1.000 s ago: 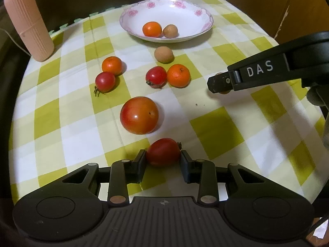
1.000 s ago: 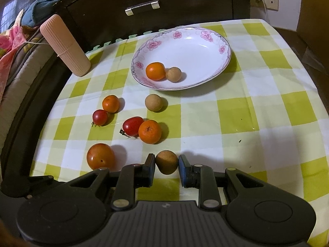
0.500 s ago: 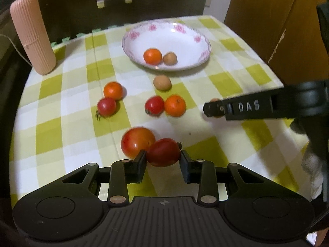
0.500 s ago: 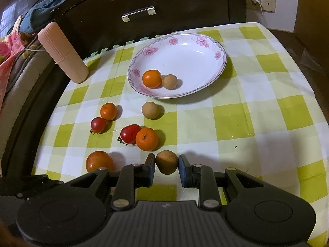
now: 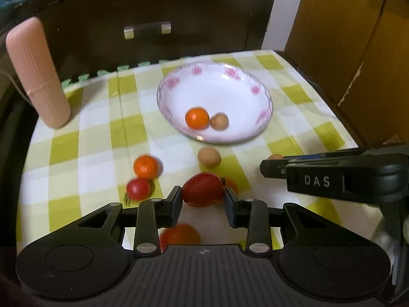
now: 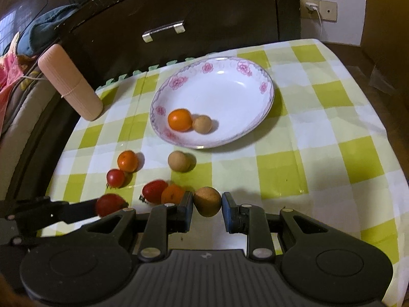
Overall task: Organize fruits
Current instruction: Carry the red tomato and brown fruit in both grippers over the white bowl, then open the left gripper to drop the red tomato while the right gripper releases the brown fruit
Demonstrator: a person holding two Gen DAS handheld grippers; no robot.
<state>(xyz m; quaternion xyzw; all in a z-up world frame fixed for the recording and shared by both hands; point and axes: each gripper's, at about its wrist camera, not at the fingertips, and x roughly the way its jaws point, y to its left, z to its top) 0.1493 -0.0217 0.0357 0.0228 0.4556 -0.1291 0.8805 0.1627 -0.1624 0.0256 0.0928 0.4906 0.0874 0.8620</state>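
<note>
Left tool (image 5: 203, 202) lifted, gripping red tomato (image 5: 203, 188).

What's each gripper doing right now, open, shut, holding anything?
Left gripper: shut on the oblong red tomato.
Right gripper: shut on the small round brown fruit.
</note>
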